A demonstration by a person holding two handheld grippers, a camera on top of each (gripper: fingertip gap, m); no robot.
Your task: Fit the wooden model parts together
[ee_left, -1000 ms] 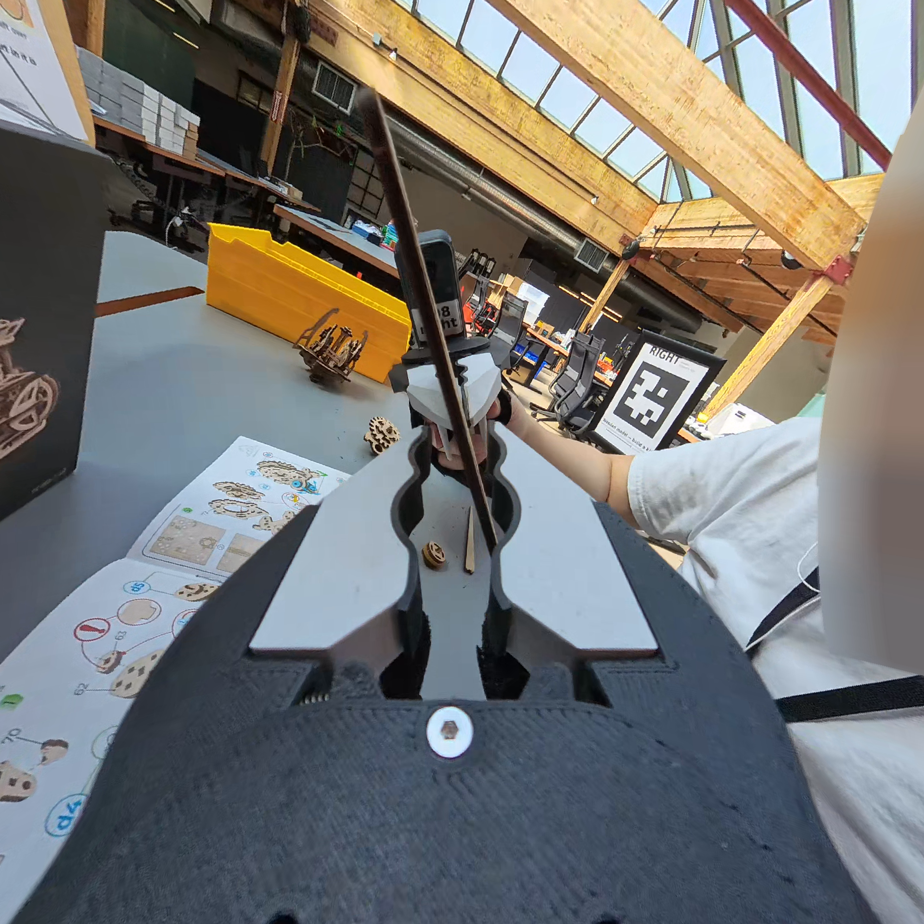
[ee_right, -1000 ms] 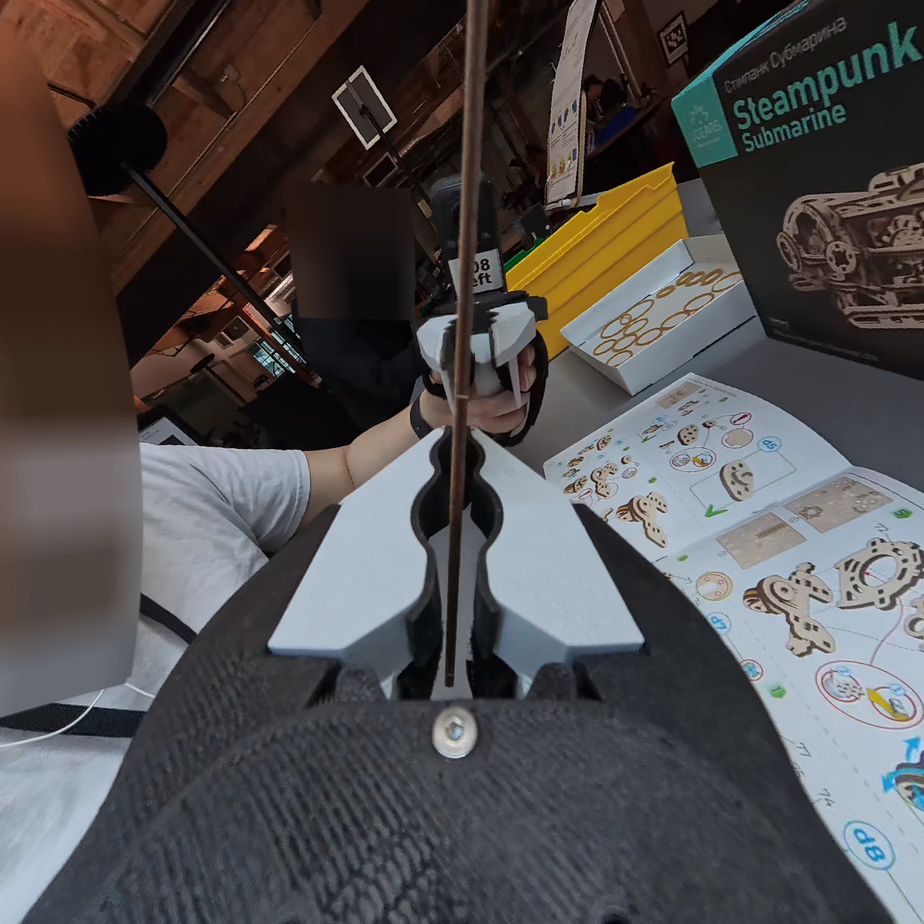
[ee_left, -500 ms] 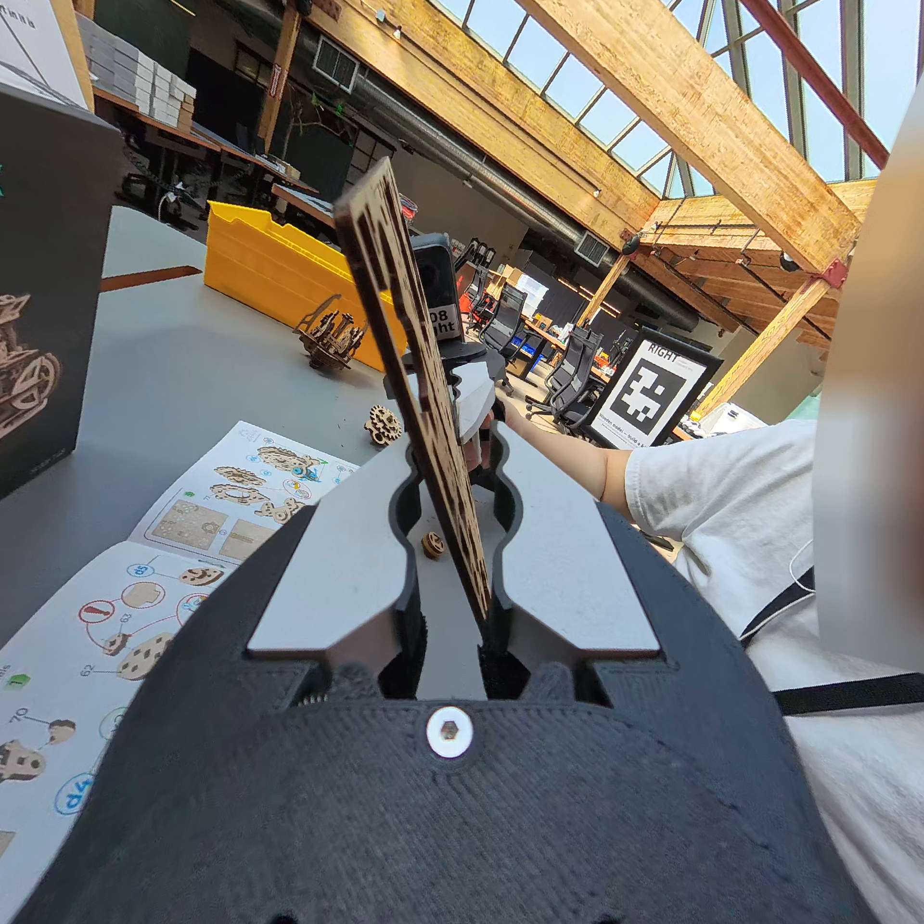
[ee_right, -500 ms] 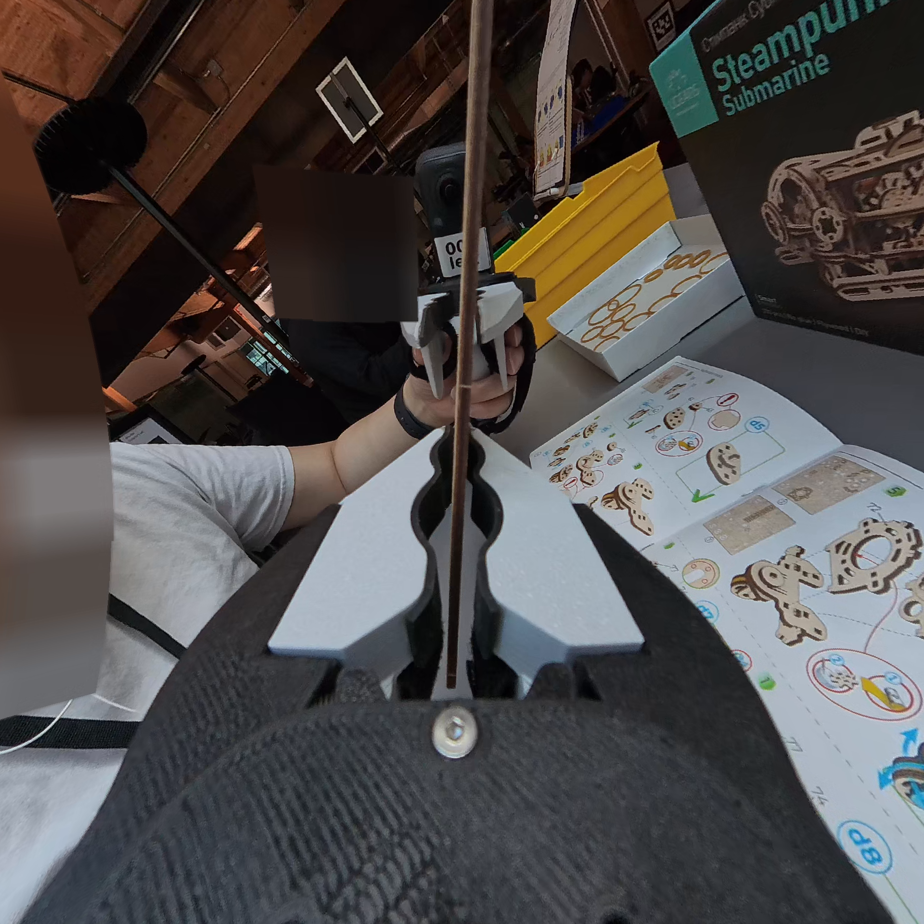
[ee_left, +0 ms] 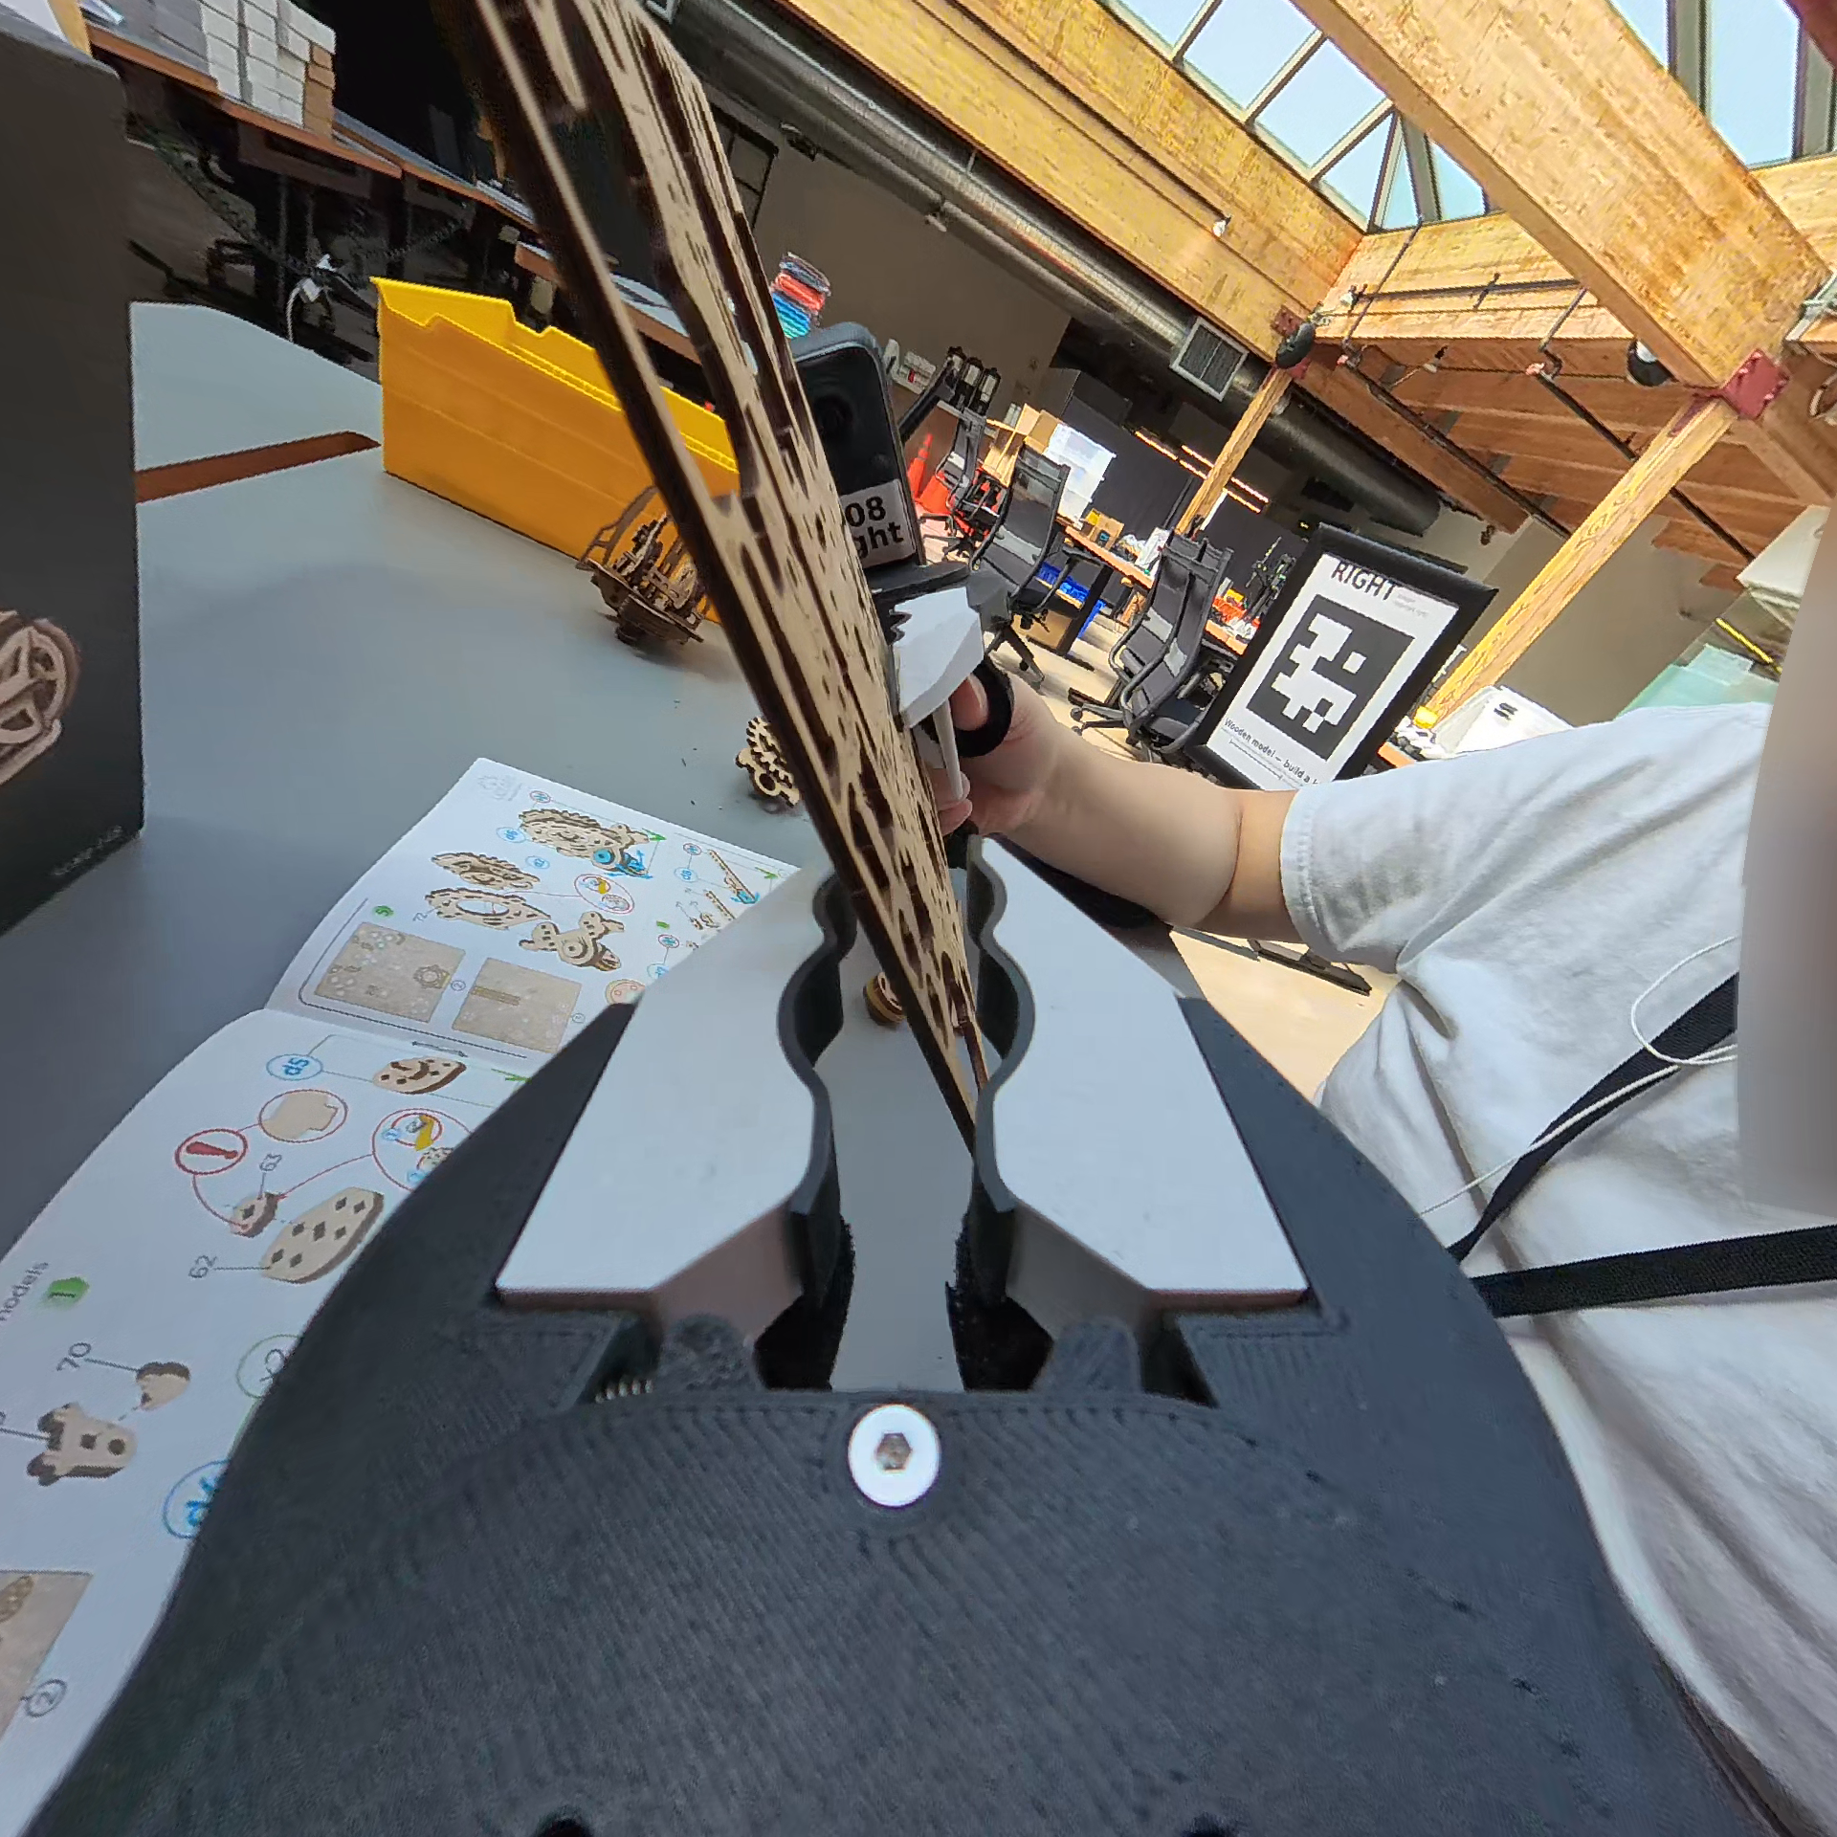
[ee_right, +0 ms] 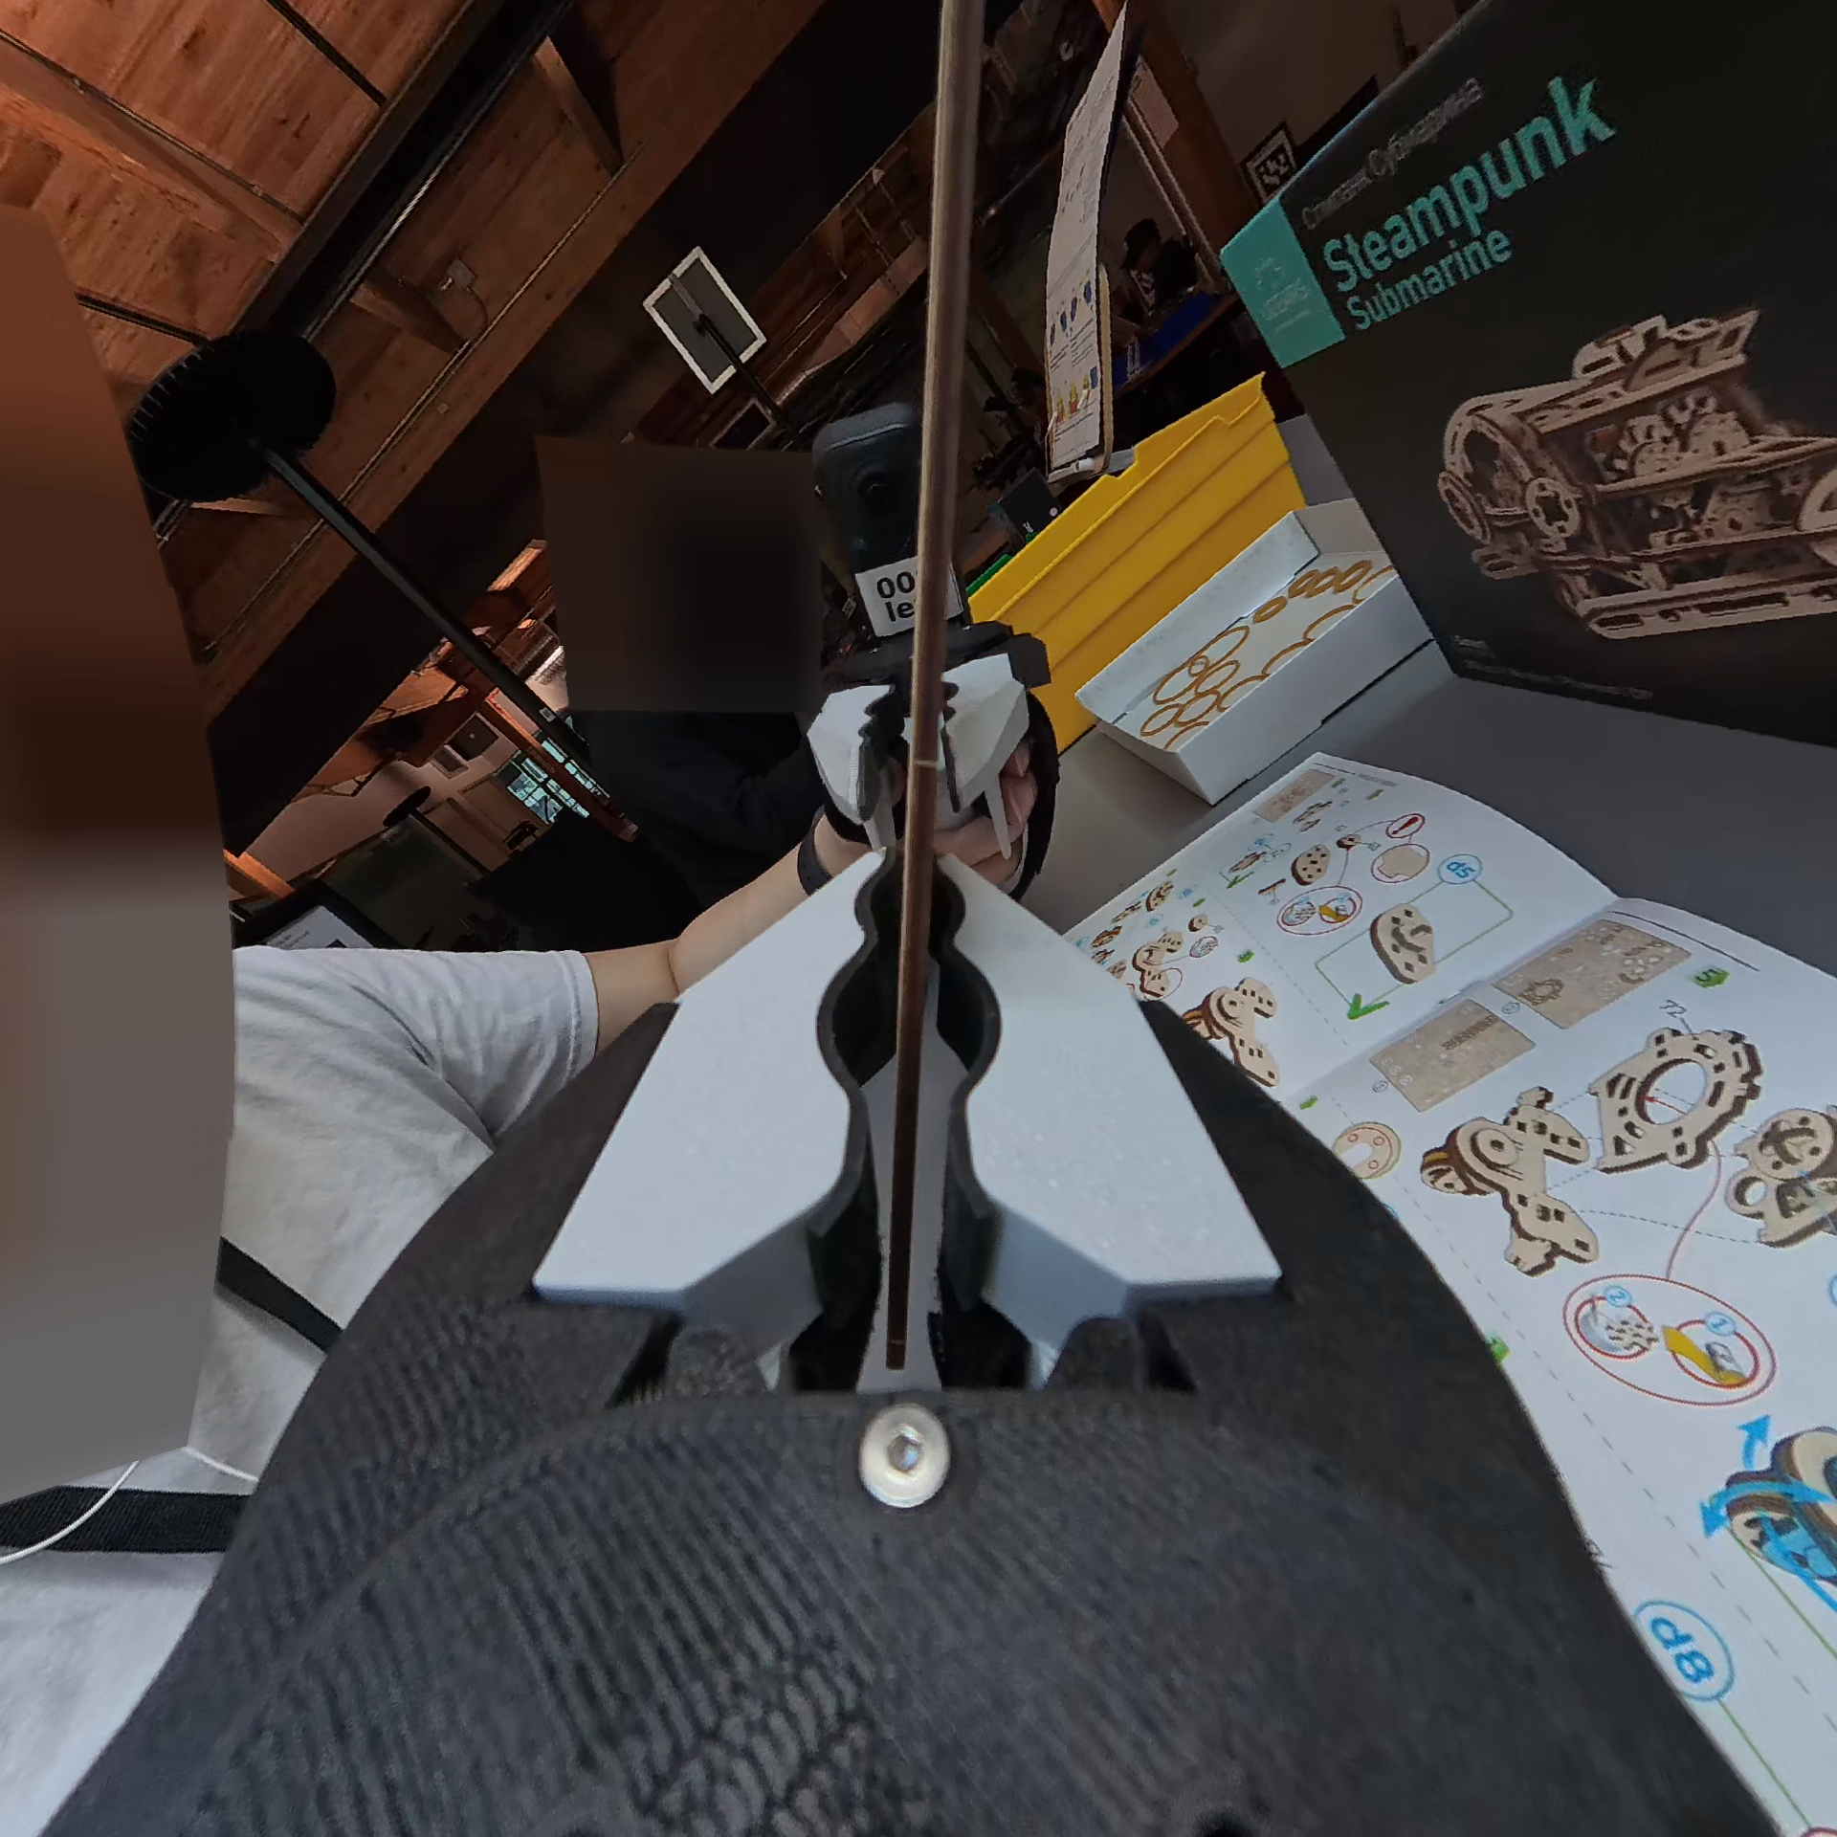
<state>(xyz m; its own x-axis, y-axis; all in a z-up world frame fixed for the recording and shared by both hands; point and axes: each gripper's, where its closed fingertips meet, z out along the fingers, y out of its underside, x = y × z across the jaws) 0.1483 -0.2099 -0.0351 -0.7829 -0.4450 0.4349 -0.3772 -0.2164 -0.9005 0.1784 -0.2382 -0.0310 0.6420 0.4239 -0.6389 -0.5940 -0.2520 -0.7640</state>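
Observation:
A thin laser-cut wooden sheet (ee_left: 795, 557) stands upright between the two grippers. In the right wrist view I see it edge-on (ee_right: 929, 497). My right gripper (ee_right: 910, 870) is shut on its lower edge. My left gripper (ee_left: 900, 875) is open around the sheet, which passes slantwise between the fingers and leans on the right finger (ee_left: 1093, 1044). The right gripper also shows behind the sheet in the left wrist view (ee_left: 944, 666). The left gripper shows beyond the sheet in the right wrist view (ee_right: 939, 785). A small round wooden piece (ee_left: 883, 997) lies on the table below.
An open instruction booklet (ee_left: 477, 924) lies on the grey table (ee_left: 298, 646), also in the right wrist view (ee_right: 1491, 1044). A wooden gear (ee_left: 765, 760), a part-built model (ee_left: 641, 586), a yellow bin (ee_left: 497, 427), a black kit box (ee_right: 1590, 348) and a white tray of wooden rings (ee_right: 1252, 646) stand around. The person's torso (ee_left: 1541, 944) is close. About 5 centimeters separates my left fingertips from my right.
In the left wrist view the sheet has turned from edge-on to showing its cut face, and it now reaches deeper between the left fingers. The right gripper's hold has not changed.

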